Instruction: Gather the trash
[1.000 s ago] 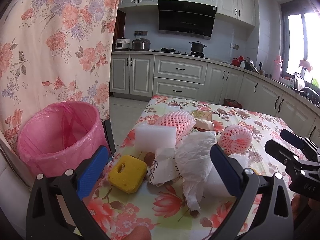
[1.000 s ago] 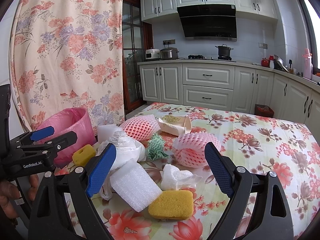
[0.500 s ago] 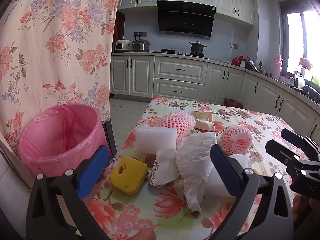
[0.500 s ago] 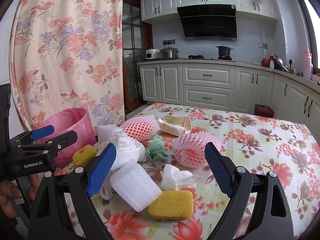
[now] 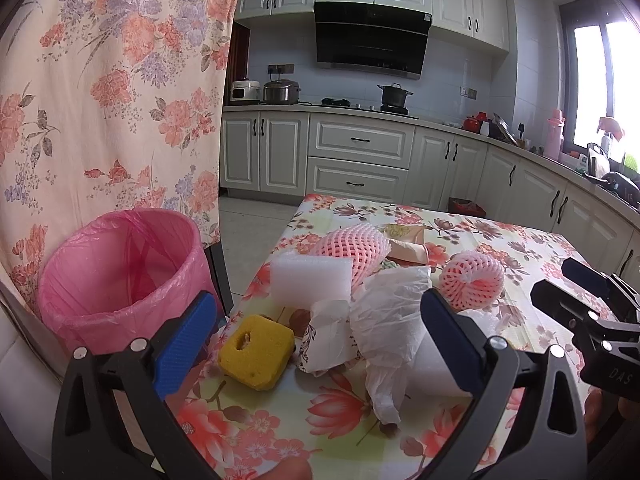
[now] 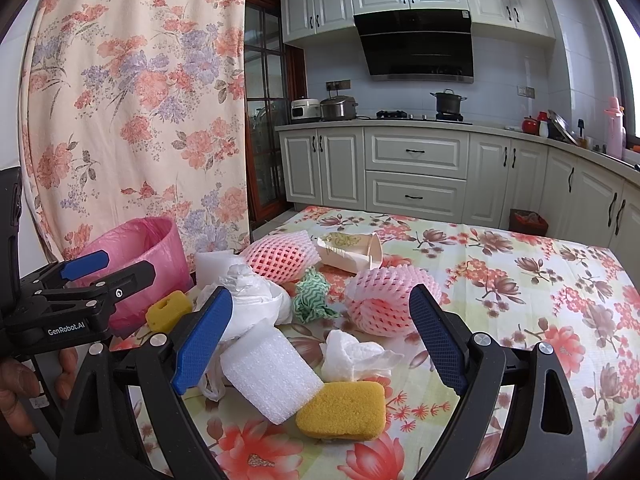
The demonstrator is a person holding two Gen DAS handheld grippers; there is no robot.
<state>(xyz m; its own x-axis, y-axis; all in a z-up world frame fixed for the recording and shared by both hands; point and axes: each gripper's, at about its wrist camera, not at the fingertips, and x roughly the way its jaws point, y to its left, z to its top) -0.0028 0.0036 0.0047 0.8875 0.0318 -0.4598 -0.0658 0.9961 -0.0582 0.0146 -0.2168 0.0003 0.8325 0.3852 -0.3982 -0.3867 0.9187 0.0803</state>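
- Judged from how things lie, the collecting has hardly begun: every piece of trash in sight sits on the floral counter (image 6: 520, 280), and what shows of the inside of the pink-lined bin (image 5: 116, 272) looks empty, though its bottom is out of view.
- The left gripper (image 5: 316, 336) has its fingers spread wide with nothing between them; it hangs above the counter's near left corner, with the holed yellow sponge (image 5: 256, 356) and the crumpled white plastic bag (image 5: 384, 320) ahead of it.
- The right gripper (image 6: 320, 336) is likewise wide and empty, facing a white foam block (image 6: 272, 376), a second yellow sponge (image 6: 340, 410) and a wad of tissue (image 6: 352, 356).
- Still to gather: two pink foam fruit nets (image 6: 280, 256) (image 6: 384, 300), a tipped paper cup (image 6: 352, 252), a green-and-white cloth scrap (image 6: 312, 296) and another white foam block (image 5: 310, 280), all heaped near the counter's left end.
- The bin stands just beside the counter's left edge, so I would expect short carries.
- Hidden or unclear: the bag and foam block cover whatever lies under the heap; in the left view a small brown thing (image 5: 298, 320) behind the sponge may be a nut shell or a leaf printed on the cloth, and I cannot tell which.
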